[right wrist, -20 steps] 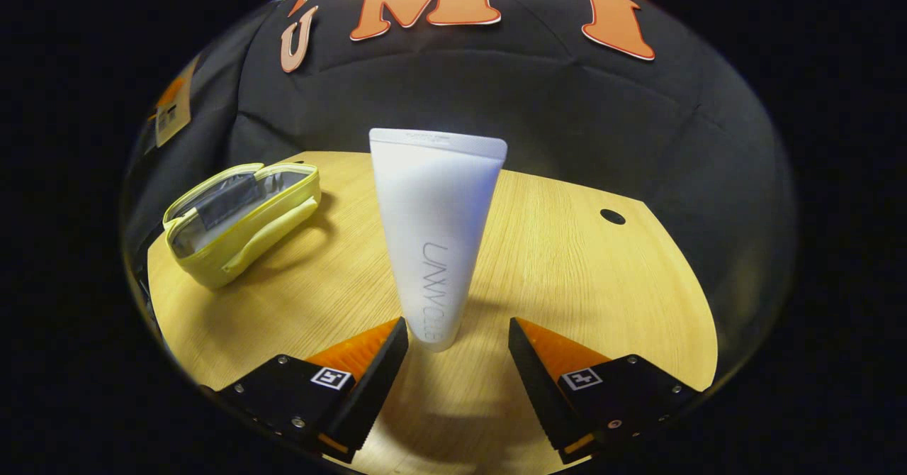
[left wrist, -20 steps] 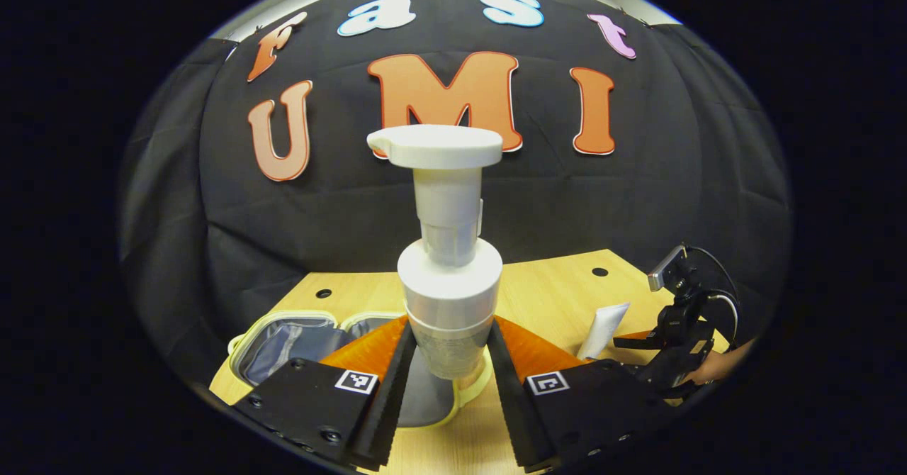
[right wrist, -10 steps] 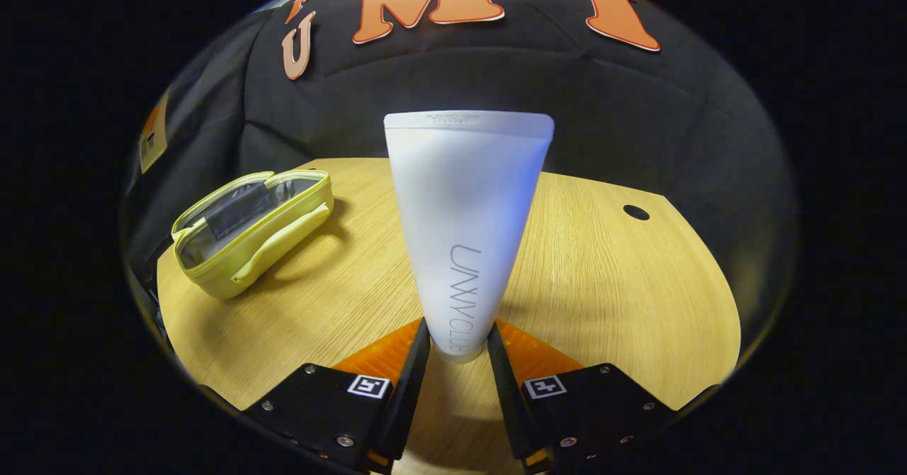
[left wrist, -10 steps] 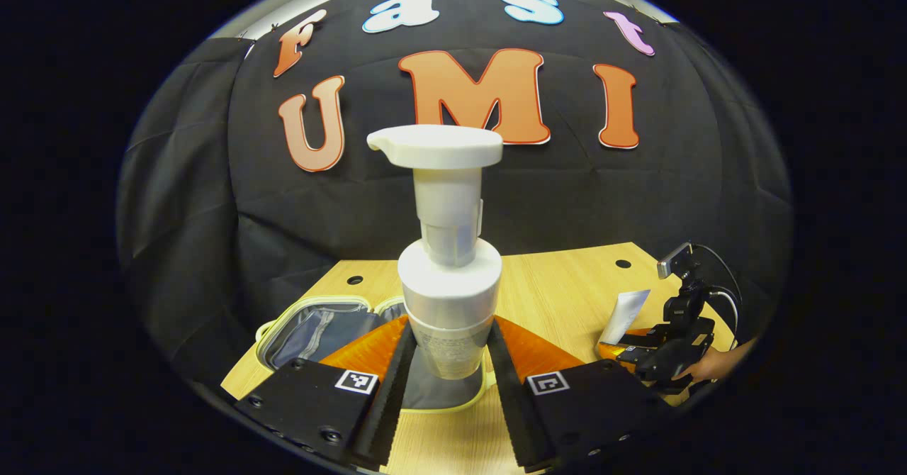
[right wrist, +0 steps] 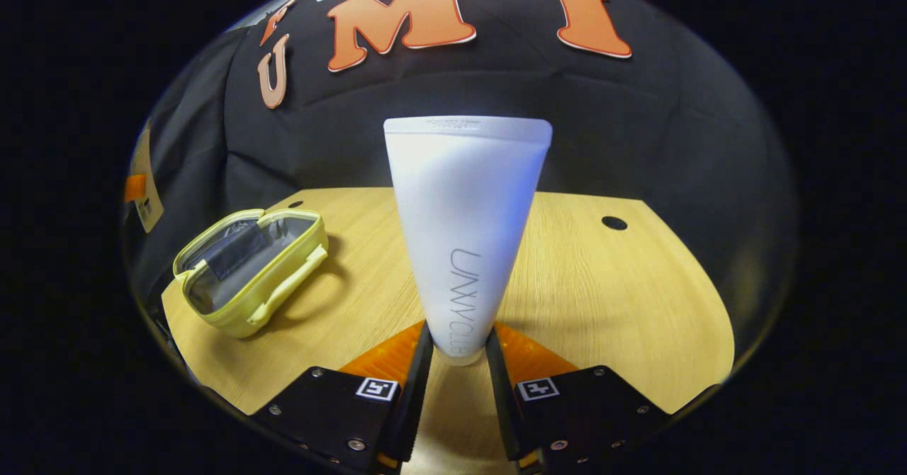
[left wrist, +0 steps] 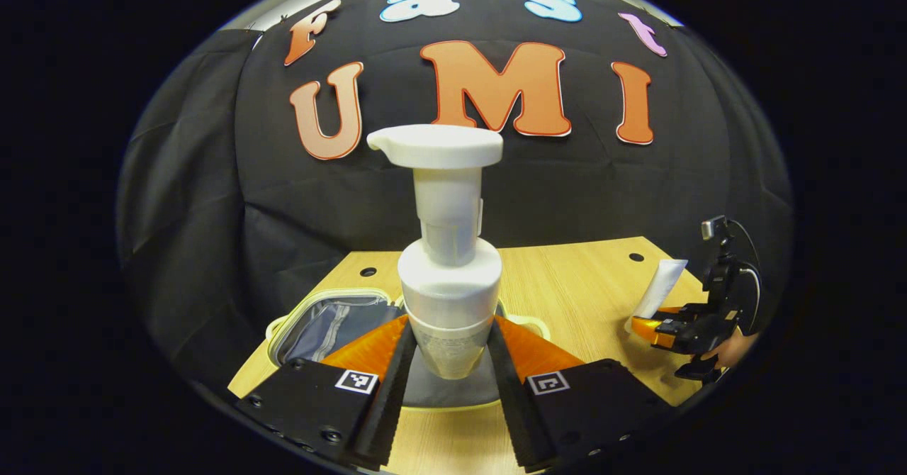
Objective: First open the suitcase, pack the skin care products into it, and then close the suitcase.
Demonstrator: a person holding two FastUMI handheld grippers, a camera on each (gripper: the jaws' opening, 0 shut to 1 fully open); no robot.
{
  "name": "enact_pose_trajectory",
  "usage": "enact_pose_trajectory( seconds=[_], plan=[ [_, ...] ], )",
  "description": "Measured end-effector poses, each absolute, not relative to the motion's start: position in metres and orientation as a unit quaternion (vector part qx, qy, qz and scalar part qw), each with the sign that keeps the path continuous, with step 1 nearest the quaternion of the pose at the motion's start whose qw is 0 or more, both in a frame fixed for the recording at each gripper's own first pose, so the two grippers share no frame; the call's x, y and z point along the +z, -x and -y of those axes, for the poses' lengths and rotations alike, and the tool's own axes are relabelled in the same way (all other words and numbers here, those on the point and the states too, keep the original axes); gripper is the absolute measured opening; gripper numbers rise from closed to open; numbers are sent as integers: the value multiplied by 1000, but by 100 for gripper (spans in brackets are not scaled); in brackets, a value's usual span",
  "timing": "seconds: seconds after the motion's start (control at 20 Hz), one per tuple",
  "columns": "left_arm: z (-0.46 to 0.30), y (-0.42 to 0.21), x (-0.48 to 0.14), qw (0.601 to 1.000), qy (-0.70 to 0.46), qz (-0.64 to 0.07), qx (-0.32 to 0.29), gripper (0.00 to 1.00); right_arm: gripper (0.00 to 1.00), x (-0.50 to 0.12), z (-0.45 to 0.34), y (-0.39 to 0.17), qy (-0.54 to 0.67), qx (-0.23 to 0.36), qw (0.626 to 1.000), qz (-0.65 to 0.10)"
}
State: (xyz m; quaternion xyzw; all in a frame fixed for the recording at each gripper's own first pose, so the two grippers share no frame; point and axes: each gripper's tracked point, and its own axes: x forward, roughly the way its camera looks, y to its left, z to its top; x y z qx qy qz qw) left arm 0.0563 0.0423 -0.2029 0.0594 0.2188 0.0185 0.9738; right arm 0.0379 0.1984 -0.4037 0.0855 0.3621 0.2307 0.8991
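— What's the left gripper (left wrist: 445, 361) got?

— A white plastic pump bottle with a wide flat dispenser head (left wrist: 448, 248), standing upright between its fingers. Both fingers press against the clear lower body of the bottle, one on each side, so it is clamped tight.

— And where is that bottle in relation to the case?

— It hangs right over the small pale-yellow fabric suitcase with the grey lining (left wrist: 333, 319). The suitcase lies open on the light wooden table (left wrist: 567, 283), lid flapped back, and the bottle's base sits above the open compartment. Whether it touches the lining I can't tell from here.

— The other hand?

— The right gripper (right wrist: 453, 361) is closed on a white soft plastic tube with a flat crimped top (right wrist: 464, 220). The tube stands upright, wide end up, with its narrow lower end pinched between the two fingers. Its base looks to be just off the tabletop, though I couldn't swear to it.

— How far is that from the suitcase?

— Well apart, off to the suitcase's right side across the table. From the left gripper view you see the tube (left wrist: 659, 289) and the right gripper (left wrist: 655, 325) out near the table's far edge, with a bit of the person's hand (left wrist: 733, 347) behind it. From the right gripper view the suitcase (right wrist: 251, 269) sits open, its handle facing the tube
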Motion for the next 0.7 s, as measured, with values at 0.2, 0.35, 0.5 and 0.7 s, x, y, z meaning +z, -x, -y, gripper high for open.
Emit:
enact_pose_trajectory(
  seconds=[0.2, 0.35, 0.5, 0.7],
  plan=[
    [-65, -62, -208, 972, -53, -229, 5, 62, 47, -359, -200, -36, -77, 226, 908, -343],
    [-84, -72, -217, 969, -47, -241, -8, 63, 47, -317, -211, -33, -76, 229, 913, -328],
    [-103, -76, -223, 966, -44, -254, -25, 62, 47, -285, -232, -30, -78, 235, 915, -320],
    [-118, -86, -249, 956, -30, -288, -55, 62, 47, -260, -264, -23, -79, 243, 913, -319]
  ],
)
